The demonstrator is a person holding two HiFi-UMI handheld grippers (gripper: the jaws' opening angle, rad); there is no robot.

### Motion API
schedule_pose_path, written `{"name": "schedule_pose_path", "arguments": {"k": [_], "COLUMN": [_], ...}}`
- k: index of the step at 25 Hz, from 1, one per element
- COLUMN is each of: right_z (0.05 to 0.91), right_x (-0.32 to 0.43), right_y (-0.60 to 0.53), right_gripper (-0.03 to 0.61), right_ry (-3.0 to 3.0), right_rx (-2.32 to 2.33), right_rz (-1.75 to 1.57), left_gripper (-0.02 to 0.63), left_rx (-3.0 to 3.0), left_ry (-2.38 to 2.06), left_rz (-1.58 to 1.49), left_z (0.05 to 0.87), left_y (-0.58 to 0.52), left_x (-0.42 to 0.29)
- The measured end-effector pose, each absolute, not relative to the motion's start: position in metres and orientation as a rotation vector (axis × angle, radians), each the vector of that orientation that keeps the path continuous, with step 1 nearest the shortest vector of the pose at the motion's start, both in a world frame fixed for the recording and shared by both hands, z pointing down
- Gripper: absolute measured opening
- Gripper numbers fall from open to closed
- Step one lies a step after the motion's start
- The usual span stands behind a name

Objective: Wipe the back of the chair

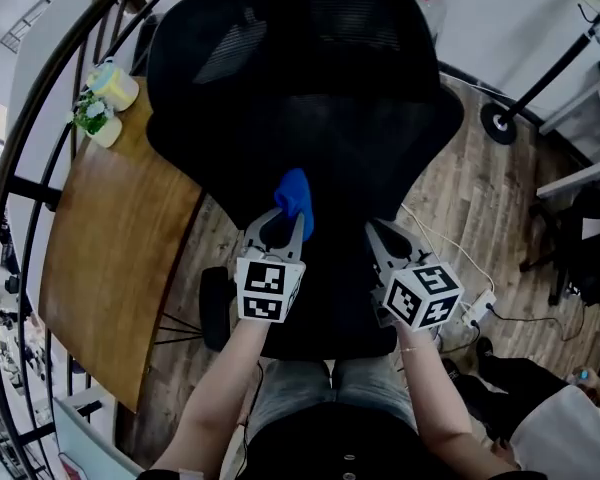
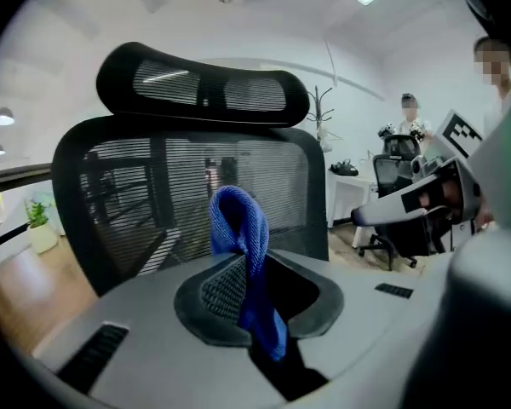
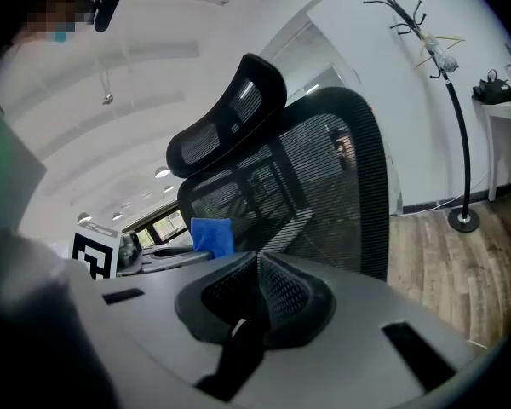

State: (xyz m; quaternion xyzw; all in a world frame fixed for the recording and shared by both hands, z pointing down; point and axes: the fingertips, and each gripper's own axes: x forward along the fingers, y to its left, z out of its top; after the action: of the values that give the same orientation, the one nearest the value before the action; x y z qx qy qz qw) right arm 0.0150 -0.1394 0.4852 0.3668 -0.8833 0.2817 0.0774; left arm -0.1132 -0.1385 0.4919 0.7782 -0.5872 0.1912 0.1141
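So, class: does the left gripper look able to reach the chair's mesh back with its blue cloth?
Probably yes: the left gripper holds the blue cloth just before the mesh back, nothing between.

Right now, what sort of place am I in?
Most likely an office. A black mesh desk chair stands right in front of you, another desk chair and a white desk sit further back, and a coat stand is by the wall.

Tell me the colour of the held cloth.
The cloth is blue, clearest in the left gripper view.
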Motion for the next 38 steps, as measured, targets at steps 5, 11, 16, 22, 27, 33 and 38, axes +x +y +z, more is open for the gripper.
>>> {"name": "schedule_pose_path", "arguments": {"k": [5,11,16,22,27,33,38], "right_z": [0.492,0.499,0.506,0.513,0.514,0.518,0.516], "right_x": [-0.026,-0.051,-0.052,-0.034,-0.012,0.010,0.031], "right_y": [-0.131,-0.125,-0.121,-0.122,-0.124,-0.126,-0.131], "right_gripper": [0.032,0.032,0.032,0.032,0.032,0.032,0.032], "right_ry": [-2.644,-2.629,-2.604,-2.569,-2.549,-2.526,-2.510], "right_rx": [1.015,0.978,1.000,1.063,1.130,1.213,1.278], "right_rz": [0.826,0.820,0.825,0.833,0.833,0.847,0.854], "left_gripper": [0.060,0.060,0.060,0.060,0.060,0.060,0.060], "left_rx": [2.153,1.965,1.846,1.880,1.931,1.981,2.047], "left_ry": [-1.860,-2.016,-2.085,-2.030,-1.993,-1.950,-1.891], "left_rz": [0.581,0.613,0.618,0.632,0.649,0.639,0.648], "left_z": [0.503,0.520,0.535,0.553,0.558,0.558,0.559], "left_y": [-0.120,-0.101,-0.100,-0.116,-0.129,-0.139,-0.153], "left_x": [-0.182,-0.249,-0.287,-0.282,-0.264,-0.241,-0.211]}}
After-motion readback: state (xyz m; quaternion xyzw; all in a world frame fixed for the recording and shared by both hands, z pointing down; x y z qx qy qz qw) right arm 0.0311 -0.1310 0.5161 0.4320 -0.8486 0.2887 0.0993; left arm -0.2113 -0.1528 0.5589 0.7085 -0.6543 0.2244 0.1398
